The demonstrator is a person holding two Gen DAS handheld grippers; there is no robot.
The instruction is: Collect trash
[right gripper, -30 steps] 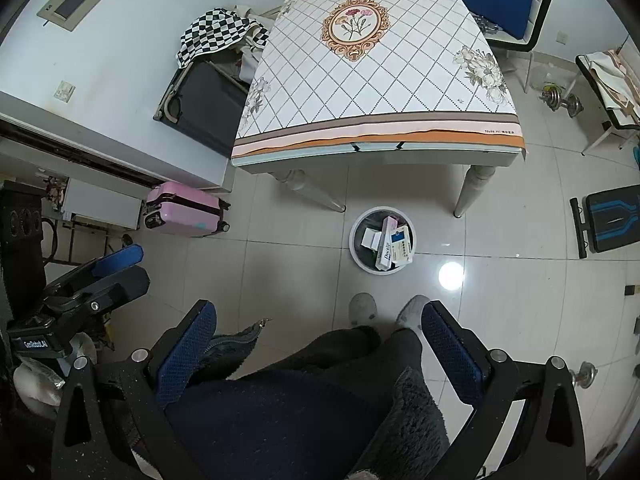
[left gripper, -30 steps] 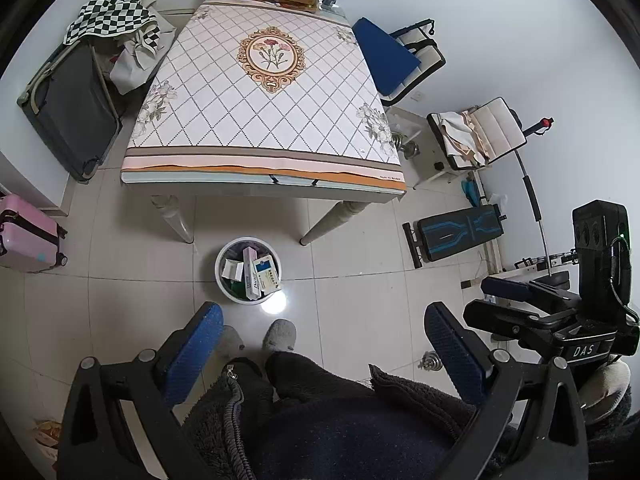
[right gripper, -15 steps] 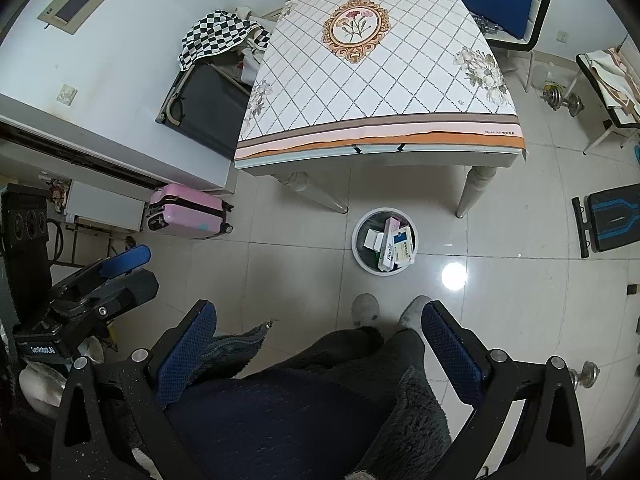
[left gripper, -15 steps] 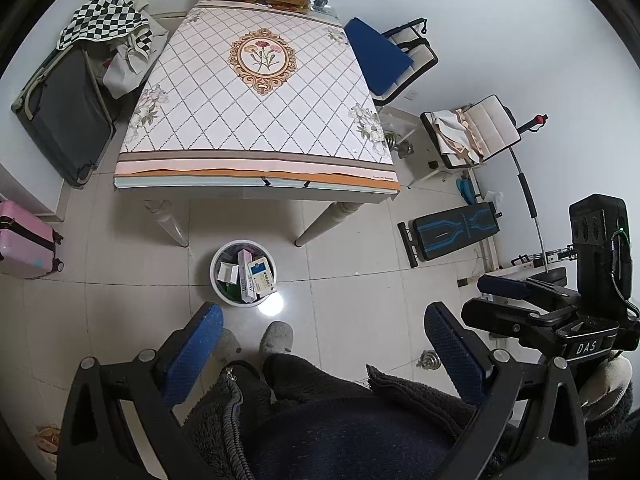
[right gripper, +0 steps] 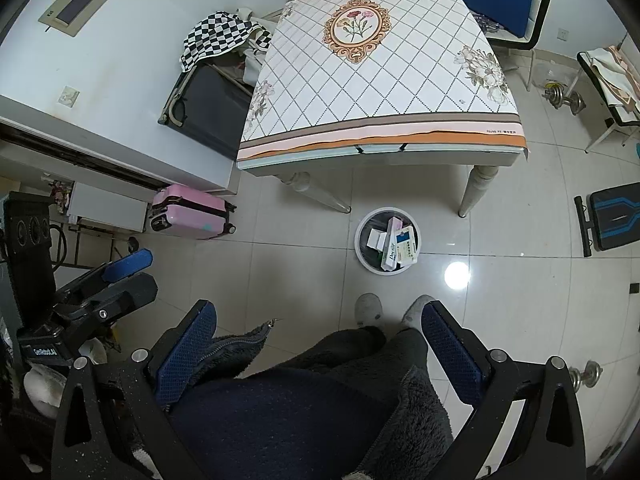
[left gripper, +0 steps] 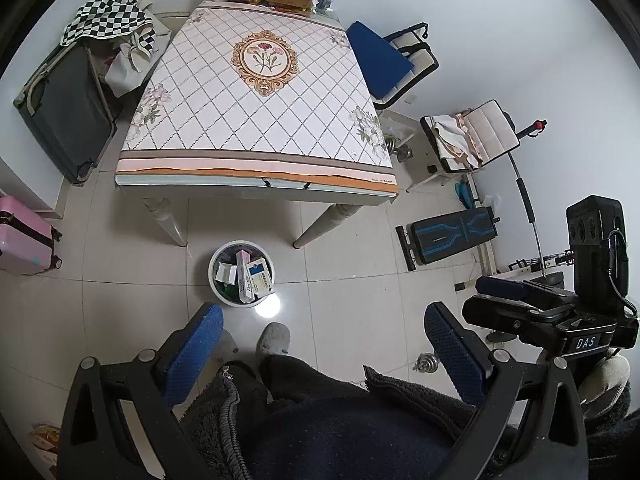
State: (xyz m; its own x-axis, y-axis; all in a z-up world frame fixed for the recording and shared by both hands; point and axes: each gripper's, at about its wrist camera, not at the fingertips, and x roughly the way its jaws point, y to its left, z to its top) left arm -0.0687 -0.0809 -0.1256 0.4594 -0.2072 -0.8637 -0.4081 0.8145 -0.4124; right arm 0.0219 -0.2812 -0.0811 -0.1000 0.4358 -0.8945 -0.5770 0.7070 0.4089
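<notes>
Both tongs, left (left gripper: 322, 344) and right (right gripper: 318, 338), hung released and empty at lower frame. The bin (left gripper: 241, 273) at centre looked overfull; its boxes (left gripper: 256, 279) might spill if knocked.

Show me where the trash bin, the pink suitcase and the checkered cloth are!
trash bin (left gripper: 214, 280), left wrist view, on its white rim at the left side.
pink suitcase (right gripper: 188, 214), right wrist view, middle of its shell.
checkered cloth (left gripper: 110, 16), left wrist view, middle of the fabric.

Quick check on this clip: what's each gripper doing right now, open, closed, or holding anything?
Left gripper: open, holding nothing.
Right gripper: open, holding nothing.
</notes>
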